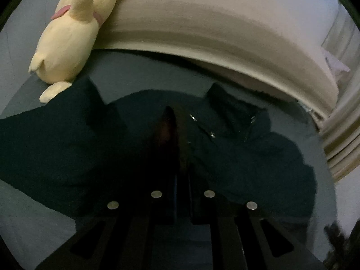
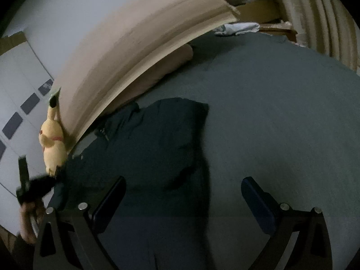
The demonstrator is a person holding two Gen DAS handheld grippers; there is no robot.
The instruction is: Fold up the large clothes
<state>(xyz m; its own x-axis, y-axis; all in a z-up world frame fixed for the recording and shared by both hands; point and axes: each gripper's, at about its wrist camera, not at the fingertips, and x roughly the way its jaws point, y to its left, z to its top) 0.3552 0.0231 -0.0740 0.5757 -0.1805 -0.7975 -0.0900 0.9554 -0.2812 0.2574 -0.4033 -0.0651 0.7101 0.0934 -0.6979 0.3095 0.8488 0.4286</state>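
Left wrist view — dark jacket [image 1: 247, 148] on a grey bed [image 1: 139, 67].
Left gripper [image 1: 173, 121] pressed together, mid-frame; right gripper [image 2: 182, 193] spread wide — plush toy [image 1: 72, 36] upper left.

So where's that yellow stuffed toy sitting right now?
The yellow stuffed toy lies at the upper left of the left wrist view, on the grey bed sheet against the beige headboard, just beyond the dark jacket.

we're seeing matt dark cloth jacket [image 2: 157, 148] with shiny metal zip, soft plush toy [image 1: 67, 38], matt grey sheet [image 2: 281, 112].
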